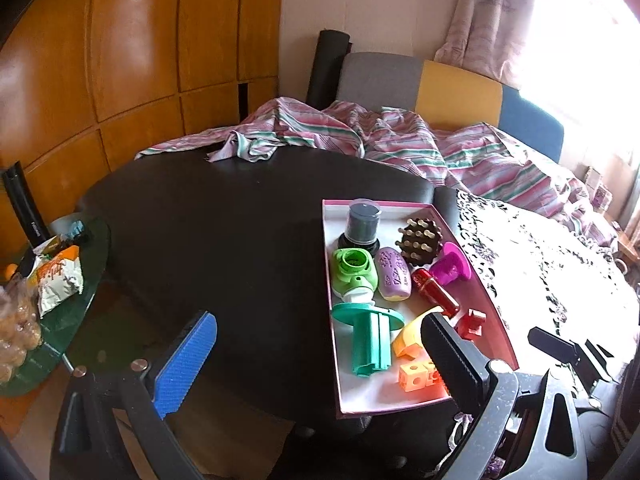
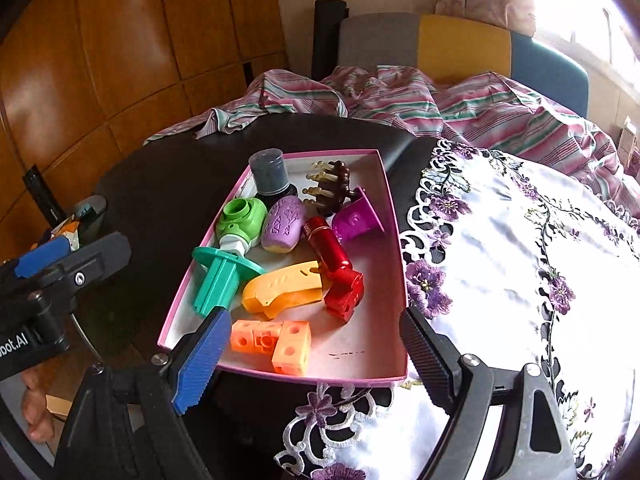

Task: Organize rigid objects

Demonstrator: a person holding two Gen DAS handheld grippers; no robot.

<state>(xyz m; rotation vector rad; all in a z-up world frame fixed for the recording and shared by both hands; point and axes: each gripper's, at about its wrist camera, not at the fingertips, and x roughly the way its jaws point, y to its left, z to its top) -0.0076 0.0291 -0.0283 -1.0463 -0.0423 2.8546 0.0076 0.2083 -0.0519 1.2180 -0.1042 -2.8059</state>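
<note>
A pink-rimmed box lid [image 2: 394, 240] [image 1: 336, 360] on the black table holds several toys: a grey jar [image 2: 269, 172], a brown peg brush [image 2: 334, 184], a green piece [image 2: 240, 218], a purple oval [image 2: 282, 226], a magenta cup [image 2: 356, 218], a red tube [image 2: 330, 248], a teal spool [image 2: 218, 276], a yellow piece [image 2: 286, 288] and orange cubes [image 2: 276, 342]. My right gripper [image 2: 316, 352] is open and empty over the lid's near edge. My left gripper [image 1: 320, 356] is open and empty, left of the lid.
A white embroidered cloth [image 2: 520, 260] covers the table's right side. Striped fabric [image 1: 360, 136] lies at the back before a chair. A glass side table [image 1: 60, 300] with snack bags stands at the left. The black tabletop [image 1: 220, 220] spreads left of the lid.
</note>
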